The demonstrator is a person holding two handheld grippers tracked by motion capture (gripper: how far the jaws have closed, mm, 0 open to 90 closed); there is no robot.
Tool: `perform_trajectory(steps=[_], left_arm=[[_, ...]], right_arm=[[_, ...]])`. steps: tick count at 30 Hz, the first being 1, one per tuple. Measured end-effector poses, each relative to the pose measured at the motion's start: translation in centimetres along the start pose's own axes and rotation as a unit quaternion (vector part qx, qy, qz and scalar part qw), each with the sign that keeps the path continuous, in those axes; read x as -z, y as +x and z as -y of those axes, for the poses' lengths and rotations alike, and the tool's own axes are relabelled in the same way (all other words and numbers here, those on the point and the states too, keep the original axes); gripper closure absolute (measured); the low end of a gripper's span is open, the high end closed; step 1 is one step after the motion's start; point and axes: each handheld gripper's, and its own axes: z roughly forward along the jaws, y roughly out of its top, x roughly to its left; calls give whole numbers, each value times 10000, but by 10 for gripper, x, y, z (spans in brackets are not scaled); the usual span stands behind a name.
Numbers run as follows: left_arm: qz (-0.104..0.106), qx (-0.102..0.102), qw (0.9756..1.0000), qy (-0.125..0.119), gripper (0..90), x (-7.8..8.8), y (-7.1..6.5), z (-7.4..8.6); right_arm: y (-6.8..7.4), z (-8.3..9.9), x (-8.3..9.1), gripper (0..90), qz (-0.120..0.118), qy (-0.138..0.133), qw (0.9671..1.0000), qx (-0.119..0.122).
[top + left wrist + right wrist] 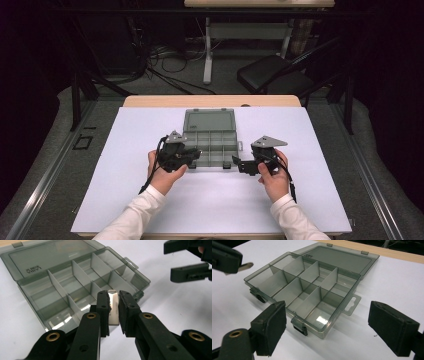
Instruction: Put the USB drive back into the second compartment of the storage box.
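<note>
While clamped in the left gripper (113, 312) above the organiser box's (210, 141) near-left rim, small metal plate (113, 306); right gripper (337, 327) gaping wide off the near-right corner; bare white tabletop (210, 205) all round

The surface (150, 200) was a wooden top covered by a white sheet, with a strip of bare wood showing along its far edge. On the sheet, toward the far middle, lay 1 smoky grey organiser box (210, 142), its lid (209, 120) folded flat open on the far side, its compartments split by dividers.
</note>
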Motion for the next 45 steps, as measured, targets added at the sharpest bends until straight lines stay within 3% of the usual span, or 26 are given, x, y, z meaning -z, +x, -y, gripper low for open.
perform_trajectory(steps=[8,27,45], left_arm=[[-149,-93,9998,72,788,-4,7,-14],[-448,17,9985,317,789,-29,26,-42],[-790,137,9957,469,789,-65,39,-42]], right_arm=[[0,0,-1,146,4,10,10000,-22],[0,1,-2,146,7,50,10000,4],[-1,2,-3,146,6,54,10000,13]])
